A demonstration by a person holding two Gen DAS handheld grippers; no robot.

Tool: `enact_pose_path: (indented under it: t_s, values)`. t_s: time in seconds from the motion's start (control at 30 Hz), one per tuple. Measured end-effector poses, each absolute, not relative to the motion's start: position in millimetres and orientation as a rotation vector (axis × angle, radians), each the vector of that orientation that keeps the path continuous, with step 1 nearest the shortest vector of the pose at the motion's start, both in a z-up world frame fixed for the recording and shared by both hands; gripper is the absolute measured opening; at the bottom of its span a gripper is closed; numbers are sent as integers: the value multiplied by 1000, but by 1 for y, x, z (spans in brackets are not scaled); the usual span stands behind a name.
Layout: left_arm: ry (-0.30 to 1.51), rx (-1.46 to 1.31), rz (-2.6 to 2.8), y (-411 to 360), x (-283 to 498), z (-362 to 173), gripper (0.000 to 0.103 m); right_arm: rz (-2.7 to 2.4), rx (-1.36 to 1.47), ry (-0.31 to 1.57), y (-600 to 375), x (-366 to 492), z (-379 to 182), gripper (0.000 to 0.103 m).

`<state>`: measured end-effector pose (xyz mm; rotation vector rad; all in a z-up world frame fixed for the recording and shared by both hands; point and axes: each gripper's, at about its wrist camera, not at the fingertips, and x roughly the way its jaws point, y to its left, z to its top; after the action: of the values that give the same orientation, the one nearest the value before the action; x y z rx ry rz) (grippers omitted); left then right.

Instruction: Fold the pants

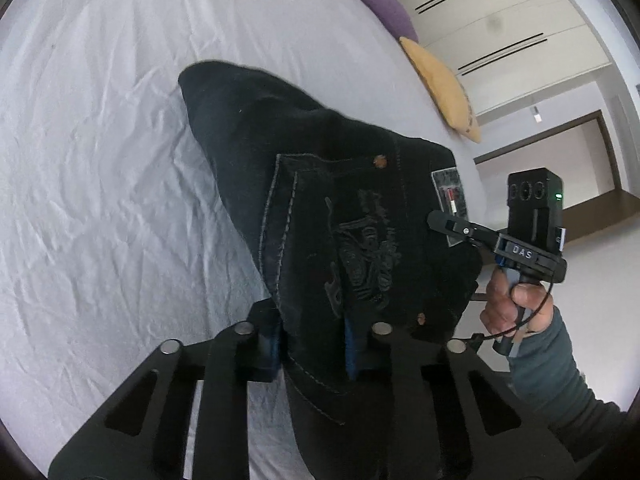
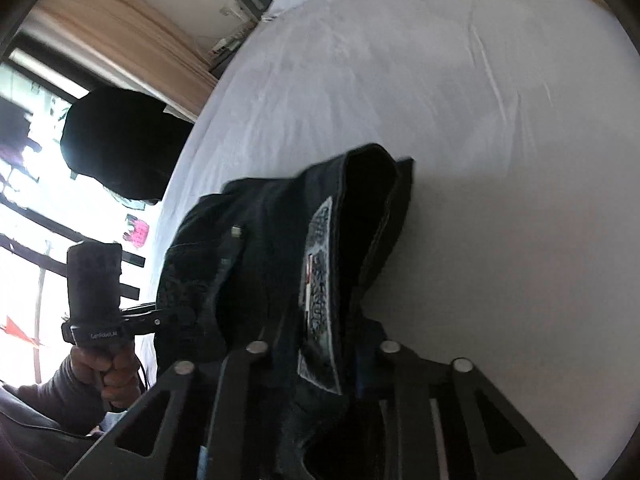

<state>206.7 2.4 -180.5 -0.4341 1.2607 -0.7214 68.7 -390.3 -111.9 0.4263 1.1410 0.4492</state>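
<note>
Left wrist: the left gripper [image 1: 312, 344] is clenched on the pants [image 1: 320, 200] by the pocket, held above the bed [image 1: 100, 160]; the right gripper [image 1: 444, 222] bites the waistband. Right wrist: the right gripper [image 2: 320, 364] grips the label edge (slightly blurred). Mid-lift, I judge; next, lay them flat.

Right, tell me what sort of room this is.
Most likely a bedroom: a wide bed under a wrinkled white sheet, a purple pillow and a yellow pillow along its far edge, and a curtained window beside it. Both grippers hold dark pants above the bed.
</note>
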Motion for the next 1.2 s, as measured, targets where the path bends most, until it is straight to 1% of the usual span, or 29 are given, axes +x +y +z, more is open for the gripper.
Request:
enact_pose_path:
  t_s: [0.13, 0.27, 0.37, 0.5, 0.67, 0.83, 0.87, 0.9, 0.93, 0.97, 1.03, 1.07, 1.1, 1.17, 1.2]
  values:
    - [1189, -416, -728, 13, 209, -152, 18, 465, 341, 1092, -367, 74, -76, 19]
    - [1101, -398, -695, 36, 230, -118, 17, 508, 311, 1029, -347, 97, -46, 19]
    - [1059, -372, -659, 55, 254, -102, 17, 532, 304, 991, -327, 136, -31, 19]
    - [1009, -304, -593, 77, 300, -87, 18, 557, 324, 979, -302, 200, -35, 19]
    - [1017, -316, -558, 109, 355, -103, 17, 572, 379, 999, -286, 266, -62, 19]
    - [1102, -336, -526, 122, 392, -161, 18, 544, 425, 1085, -282, 306, -113, 19]
    - [1115, -334, -513, 122, 396, -175, 19, 522, 428, 1109, -283, 311, -127, 21]
    - [1119, -345, -511, 121, 399, -184, 20, 507, 441, 1121, -286, 314, -137, 29]
    - [1120, -354, -508, 129, 401, -189, 24, 493, 463, 1129, -289, 316, -145, 37]
    - [1118, -361, -502, 128, 399, -194, 32, 483, 497, 1134, -295, 317, -155, 37]
    - [1108, -374, -486, 133, 399, -201, 38, 501, 547, 1103, -300, 313, -164, 38]
    - [1101, -381, -485, 135, 399, -204, 39, 506, 550, 1083, -301, 310, -165, 39]
    - [1097, -380, -483, 134, 396, -205, 40, 505, 553, 1067, -300, 307, -165, 41]
    - [1086, -352, -461, 129, 403, -200, 48, 491, 561, 1058, -299, 301, -163, 47]
    - [1083, -331, -441, 122, 406, -194, 50, 484, 563, 1058, -299, 295, -161, 53]
